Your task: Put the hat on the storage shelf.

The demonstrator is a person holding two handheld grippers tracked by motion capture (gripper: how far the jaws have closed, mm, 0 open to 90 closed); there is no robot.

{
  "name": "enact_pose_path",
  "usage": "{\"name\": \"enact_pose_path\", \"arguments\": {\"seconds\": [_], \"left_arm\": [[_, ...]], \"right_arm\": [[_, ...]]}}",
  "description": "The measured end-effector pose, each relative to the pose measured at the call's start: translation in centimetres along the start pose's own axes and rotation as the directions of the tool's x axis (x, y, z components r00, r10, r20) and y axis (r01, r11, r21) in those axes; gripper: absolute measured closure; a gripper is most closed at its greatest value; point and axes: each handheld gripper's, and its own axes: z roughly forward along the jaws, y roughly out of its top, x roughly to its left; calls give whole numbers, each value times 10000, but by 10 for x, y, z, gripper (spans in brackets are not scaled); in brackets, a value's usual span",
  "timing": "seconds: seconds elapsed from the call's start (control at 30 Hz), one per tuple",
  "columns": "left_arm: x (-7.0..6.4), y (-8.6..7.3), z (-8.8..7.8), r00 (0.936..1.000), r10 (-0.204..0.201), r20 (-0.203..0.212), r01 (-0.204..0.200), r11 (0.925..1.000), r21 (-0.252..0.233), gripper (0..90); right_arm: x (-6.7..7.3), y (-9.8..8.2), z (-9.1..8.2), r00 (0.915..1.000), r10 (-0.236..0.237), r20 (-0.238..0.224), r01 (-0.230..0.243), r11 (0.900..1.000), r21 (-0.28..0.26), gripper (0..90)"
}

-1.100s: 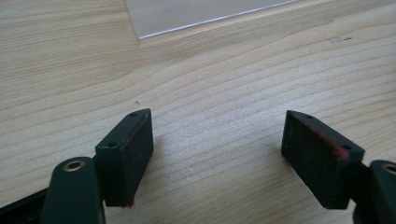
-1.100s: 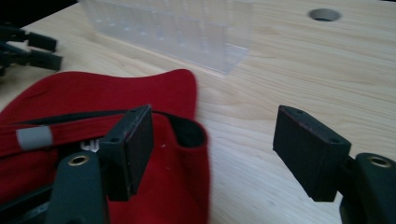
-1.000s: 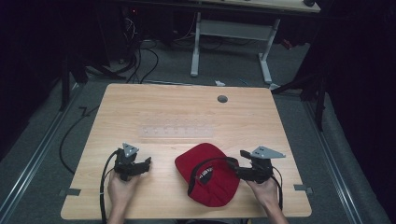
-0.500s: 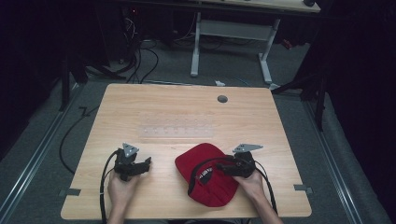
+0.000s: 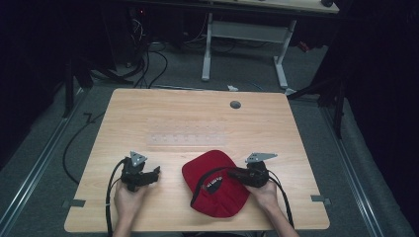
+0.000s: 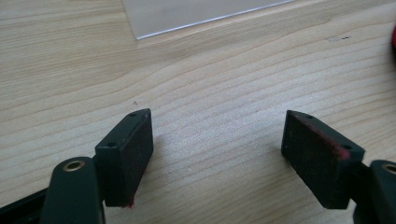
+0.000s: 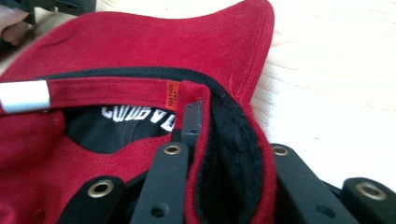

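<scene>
On the table (image 5: 148, 113) lie one red cap (image 5: 215, 185) and one clear plastic sheet (image 5: 188, 139) beyond it; two grippers flank the cap.

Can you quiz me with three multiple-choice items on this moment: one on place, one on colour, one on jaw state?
1. Where does the cap lie on the table?
A. at the far edge by the grommet
B. near the front edge, right of centre
C. in the far left corner

2. What colour is the cap's outer cloth?
A. blue
B. white
C. red

3. How do the jaws of the right gripper stand?
A. clamped on the cap's rim
B. wide open above the cap
C. shut on bare wood

Answers: 1 B, the high view shows it close to the person's hands; 2 C, red cloth in the high view and the right gripper view; 3 A, the rim with its black sweatband is pinched between them, having just closed.
</scene>
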Motion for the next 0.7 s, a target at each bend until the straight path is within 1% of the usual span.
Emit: {"name": "enact_pose_path", "arguments": {"seconds": [0.1, 0.13, 0.17, 0.2, 0.27, 0.3, 0.4, 0.47, 0.53, 0.6, 0.63, 0.7], "left_arm": [[0, 0, 0, 10000, 9, 17, -9, 10000, 17, 249], [0, 0, 0, 10000, 19, 70, -20, 10000, 81, 235], [0, 0, 0, 10000, 19, 70, -20, 10000, 81, 231], [-1, 0, 0, 10000, -3, 74, 2, 10000, 76, 228], [-1, 0, 1, 10000, 4, 85, -5, 10000, 95, 222], [-1, -1, 1, 10000, 33, 87, -34, 9999, 107, 205], [-2, -1, 1, 10000, 56, 76, -57, 9999, 123, 204], [-2, -1, 1, 10000, 59, 76, -60, 9999, 124, 204], [-2, -1, 1, 10000, 59, 72, -60, 9999, 126, 200], [-2, -1, 1, 9998, 162, 150, -165, 9997, 169, 202], [-4, -2, -1, 9992, 339, 227, -344, 9992, 195, 206], [-4, -2, -2, 9987, 414, 280, -420, 9989, 217, 210]], "right_arm": [[1, 0, -1, 10000, 16, -39, -16, 10000, -45, 802], [2, 1, -2, 9999, 130, -106, -130, 9999, -78, 808], [2, 1, -2, 9999, 130, -106, -130, 9999, -78, 808], [3, 2, -3, 9996, 258, -150, -259, 9996, -75, 811], [3, 3, -3, 9994, 306, -174, -308, 9995, -101, 812], [4, 4, -4, 9989, 417, -209, -420, 9990, -137, 814], [6, 6, -6, 9987, 482, -194, -485, 9987, -160, 815], [7, 9, -10, 9976, 653, -208, -658, 9976, -232, 817], [7, 10, -11, 9977, 655, -190, -660, 9974, -285, 817], [8, 17, -15, 9975, 698, -137, -703, 9968, -380, 818], [9, 19, -16, 9977, 667, -113, -672, 9968, -435, 818], [9, 21, -17, 9976, 680, -117, -684, 9965, -478, 819]]}}
